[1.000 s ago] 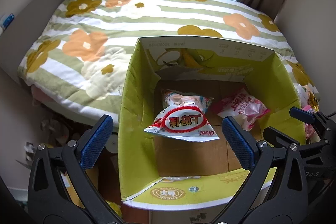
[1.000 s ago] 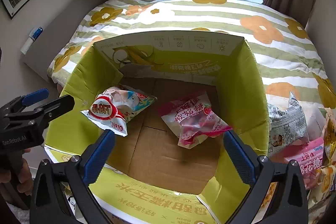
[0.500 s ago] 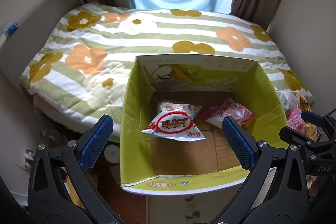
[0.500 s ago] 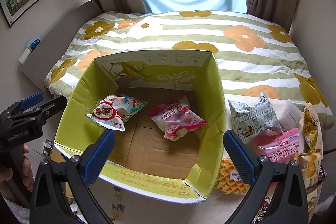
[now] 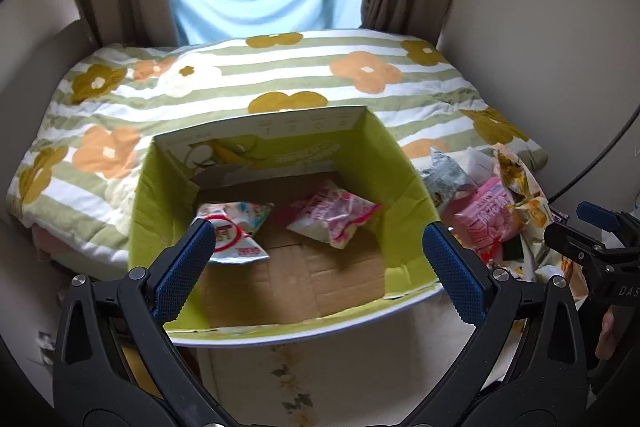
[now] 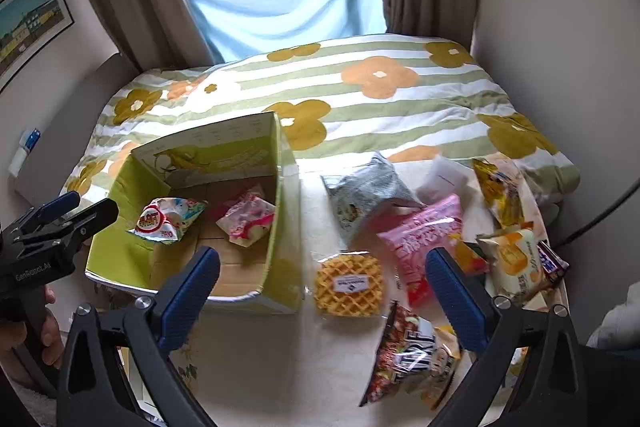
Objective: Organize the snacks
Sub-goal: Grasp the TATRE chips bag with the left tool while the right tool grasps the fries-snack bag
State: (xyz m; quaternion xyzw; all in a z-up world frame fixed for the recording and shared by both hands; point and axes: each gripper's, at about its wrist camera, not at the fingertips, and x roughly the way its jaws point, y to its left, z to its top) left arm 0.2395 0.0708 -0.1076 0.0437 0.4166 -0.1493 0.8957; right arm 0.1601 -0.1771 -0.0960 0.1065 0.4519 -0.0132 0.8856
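Note:
An open cardboard box [image 5: 154, 223] with green inner walls stands on the table in front of the bed. Inside lie a red-and-white packet [image 5: 230, 231] and a pink packet [image 5: 334, 217]. My left gripper [image 5: 316, 239] hovers open above the box's near edge, holding nothing. My right gripper [image 6: 322, 261] is open and empty above the table, right of the box [image 6: 276, 187]. Under it lie a waffle pack [image 6: 348, 285], a pink packet [image 6: 424, 243], a grey packet [image 6: 368, 199] and a dark packet [image 6: 412, 351].
More snacks lie at the table's right end: a yellow packet [image 6: 500, 191], a cream packet [image 6: 512, 263] and a dark bar [image 6: 552, 263]. A bed with a flowered quilt [image 6: 360, 95] lies behind, with walls at both sides. A hand holds the left gripper [image 6: 60, 223].
Both grippers have pulled back and up from the box. The right gripper has swung right, so the box now sits left and the snack pile lies below it.

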